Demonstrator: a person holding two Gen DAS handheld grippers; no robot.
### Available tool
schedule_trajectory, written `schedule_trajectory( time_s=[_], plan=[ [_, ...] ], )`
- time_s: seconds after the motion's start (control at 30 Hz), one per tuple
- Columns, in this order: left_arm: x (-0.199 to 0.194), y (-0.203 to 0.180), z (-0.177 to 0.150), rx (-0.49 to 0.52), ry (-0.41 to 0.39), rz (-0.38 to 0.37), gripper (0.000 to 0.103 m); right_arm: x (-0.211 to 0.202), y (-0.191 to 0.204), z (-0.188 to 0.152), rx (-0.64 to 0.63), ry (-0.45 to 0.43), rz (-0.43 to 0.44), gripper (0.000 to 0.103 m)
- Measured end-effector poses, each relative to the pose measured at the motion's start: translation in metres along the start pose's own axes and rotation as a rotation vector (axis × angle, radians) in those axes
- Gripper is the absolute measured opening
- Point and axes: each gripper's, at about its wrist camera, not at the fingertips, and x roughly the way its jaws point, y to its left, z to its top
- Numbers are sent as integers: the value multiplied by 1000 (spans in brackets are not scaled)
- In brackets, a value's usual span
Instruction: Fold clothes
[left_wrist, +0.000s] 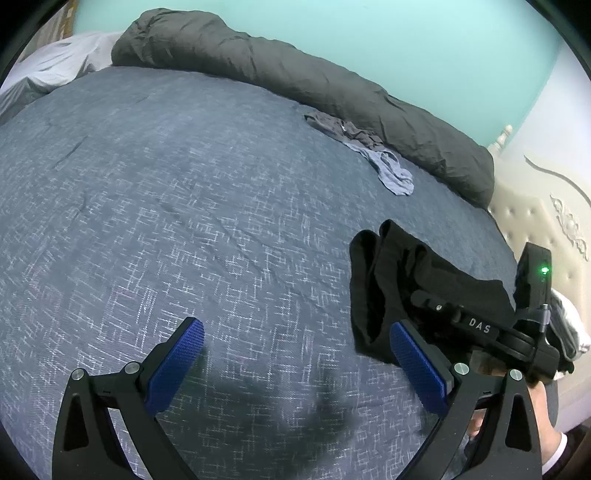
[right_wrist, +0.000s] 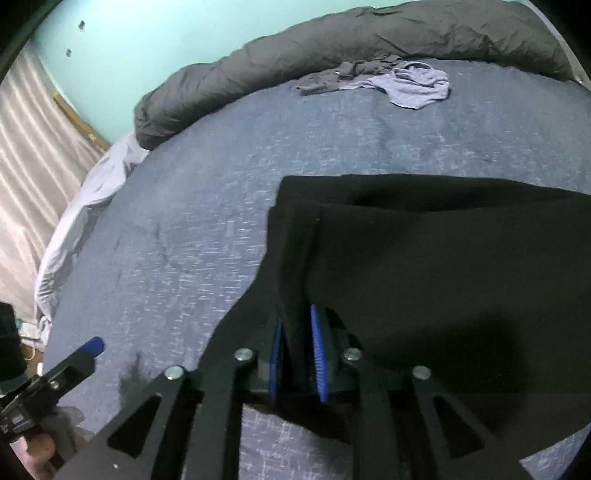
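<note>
A black garment (right_wrist: 424, 251) hangs bunched over the blue patterned bedspread (left_wrist: 184, 221). My right gripper (right_wrist: 297, 332) is shut on its edge, with cloth pinched between the blue pads (right_wrist: 317, 343). In the left wrist view the same black garment (left_wrist: 384, 273) droops from the right gripper body (left_wrist: 480, 325) at the right. My left gripper (left_wrist: 297, 350) is open above bare bedspread, just left of the garment, with nothing between its blue pads (left_wrist: 177, 362). The left gripper's fingertip (right_wrist: 92, 347) shows at the lower left of the right wrist view.
A crumpled grey-blue pile of clothes (left_wrist: 369, 147) lies farther back on the bed, next to a rolled dark grey duvet (left_wrist: 295, 74) along the teal wall. A padded cream headboard (left_wrist: 535, 221) stands at the right. A pale sheet (right_wrist: 85, 206) and curtain (right_wrist: 37, 147) are at the left.
</note>
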Motion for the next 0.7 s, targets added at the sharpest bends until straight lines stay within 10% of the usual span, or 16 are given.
schedule_trajectory(
  time_s=[0.33, 0.7],
  plan=[
    [2, -5, -1, 6, 1, 1, 103, -71, -41, 12, 39, -172, 27, 35],
    [9, -11, -2, 21, 13, 3, 103, -5, -47, 8, 71, -9, -13, 36]
  ],
)
